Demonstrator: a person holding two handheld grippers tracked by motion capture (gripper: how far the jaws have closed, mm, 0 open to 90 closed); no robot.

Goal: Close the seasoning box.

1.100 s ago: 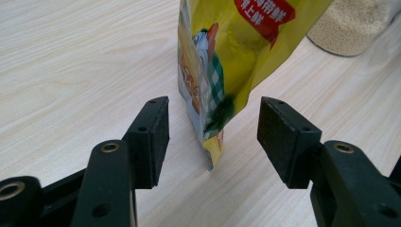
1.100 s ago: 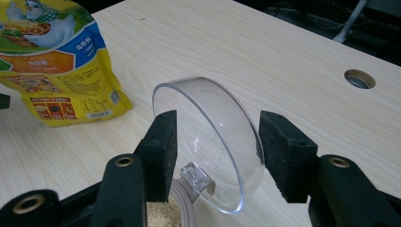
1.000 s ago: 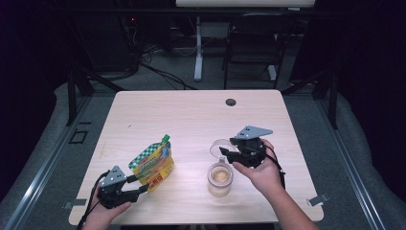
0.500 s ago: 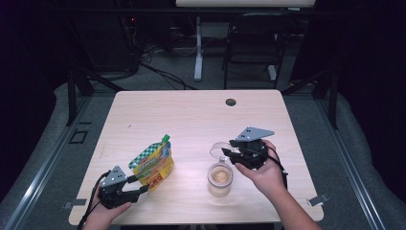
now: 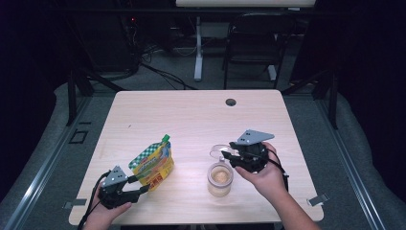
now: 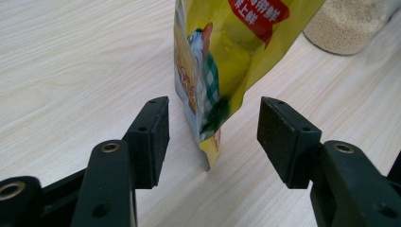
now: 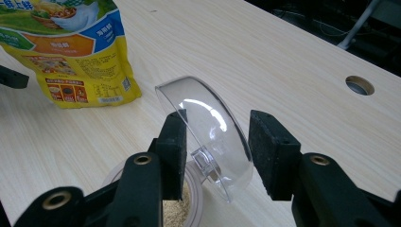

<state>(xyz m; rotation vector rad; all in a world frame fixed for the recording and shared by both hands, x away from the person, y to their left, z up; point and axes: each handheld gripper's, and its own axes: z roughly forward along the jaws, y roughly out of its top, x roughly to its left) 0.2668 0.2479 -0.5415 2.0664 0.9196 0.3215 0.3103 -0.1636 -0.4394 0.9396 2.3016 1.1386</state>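
In the high view I see my right gripper (image 5: 229,154) at the lower right of the frame, just above a clear jar (image 5: 219,179) that stands uncovered near the bottom centre of the table (image 5: 201,115). The jar is part-filled with a pale, sandy granular stuff; the left gripper view catches the same beige grains through the jar wall (image 6: 347,26) at the upper right of its frame.

The jar's clear lid (image 7: 208,135) sits between the right gripper's jaws in the right gripper view, tilted up on edge with its hollow side and small centre knob facing the camera. The left pad (image 7: 176,142) lies against the lid's rim; on the other side I cannot tell whether the pad touches it. Those jaws have just been opening a little, with the lid between them. Below the lid, at the bottom of that frame, is the jar's open mouth with the grains inside.

My left gripper (image 6: 210,137) is released: its jaws stand wide on either side of the bottom corner of a yellow food pouch (image 6: 222,61), touching neither face. In the high view the pouch (image 5: 152,163) stands upright at the lower left, green-checked top and green cap uppermost, well left of the jar.
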